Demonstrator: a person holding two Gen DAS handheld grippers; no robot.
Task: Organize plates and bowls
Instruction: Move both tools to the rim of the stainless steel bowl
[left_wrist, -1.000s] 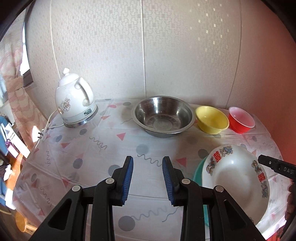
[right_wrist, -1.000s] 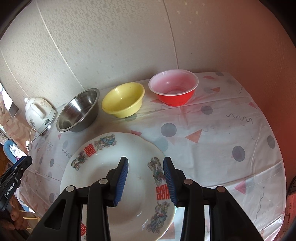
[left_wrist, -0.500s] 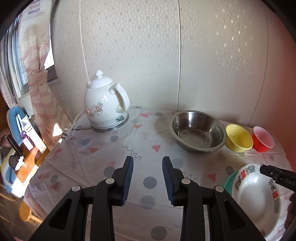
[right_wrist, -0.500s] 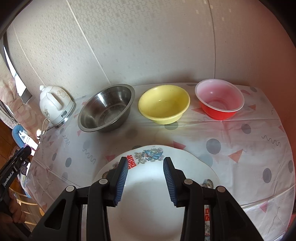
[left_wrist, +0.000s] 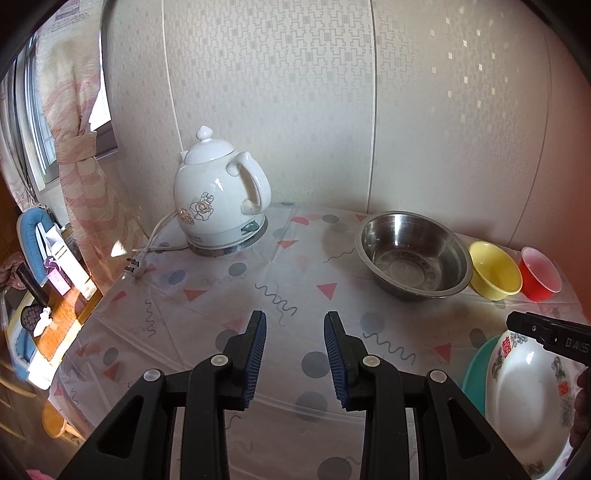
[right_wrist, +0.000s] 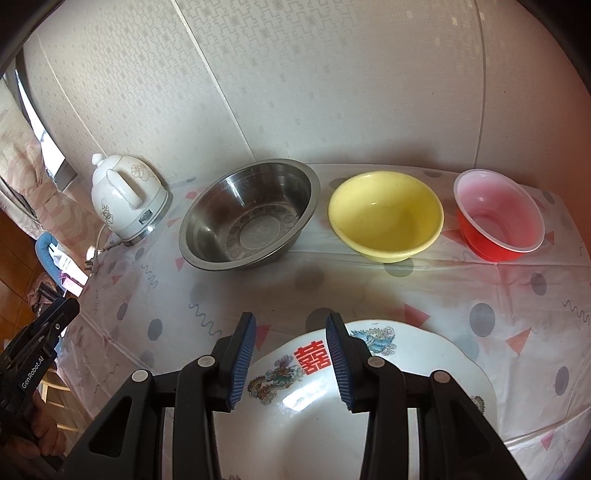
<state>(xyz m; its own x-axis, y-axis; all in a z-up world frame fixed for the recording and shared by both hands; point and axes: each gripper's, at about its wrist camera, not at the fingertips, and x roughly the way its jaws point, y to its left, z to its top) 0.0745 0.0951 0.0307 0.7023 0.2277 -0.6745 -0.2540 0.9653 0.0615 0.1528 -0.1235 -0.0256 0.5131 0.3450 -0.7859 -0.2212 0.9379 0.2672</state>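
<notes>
Hovering above the patterned worktop (left_wrist: 280, 266), the left claw (left_wrist: 294, 350) has its blue-padded jaws parted with nothing but bare cloth between them. The right claw (right_wrist: 291, 354) is likewise parted and empty, poised over the near rim of the white decorated plate (right_wrist: 295, 413), its pads (right_wrist: 243, 354) not touching the plate as far as can be seen. In the left wrist view that white decorated plate (left_wrist: 528, 402) sits on top of a teal plate (left_wrist: 474, 373), whose edge peeks out on the plate's left side, at the front right of the worktop. Along the wall stand three bowls in a row: a steel bowl (right_wrist: 251, 214), a yellow bowl (right_wrist: 386, 216) just beside it, and a red bowl (right_wrist: 500, 218) a little apart at the right end. All three are upright and empty. A white kettle (left_wrist: 218, 206) stands on its base at the far left of the worktop, its cord and plug (left_wrist: 135, 267) lying loose on the cloth. A hand (right_wrist: 40, 424) grips the left claw's handle at the lower left edge of the right wrist view. A curtain (left_wrist: 81, 155) hangs beside the window at the left.
</notes>
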